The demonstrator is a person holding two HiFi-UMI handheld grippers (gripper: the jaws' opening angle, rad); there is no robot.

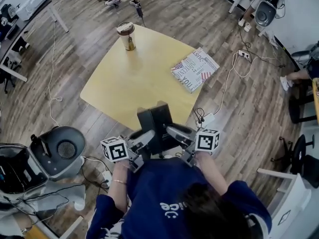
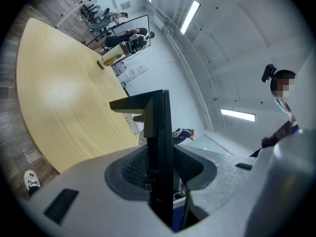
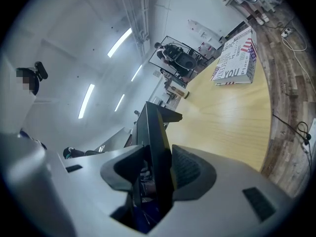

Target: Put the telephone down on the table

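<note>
A black desk telephone (image 1: 155, 124) hangs in the air just short of the near edge of the yellow table (image 1: 129, 78), close to my chest. My left gripper (image 1: 145, 142) is shut on its left side and my right gripper (image 1: 169, 134) on its right side. In the left gripper view the telephone (image 2: 157, 147) stands edge-on between the dark pads (image 2: 131, 169), which press on it. In the right gripper view the telephone (image 3: 155, 142) is likewise clamped between the pads (image 3: 185, 168).
On the table stand a lidded cup (image 1: 126, 35) at the far side and a printed box (image 1: 195, 69) at the right edge. A grey robot base (image 1: 56, 151) sits on the floor at my left, and cables (image 1: 233, 73) run along the floor at the right.
</note>
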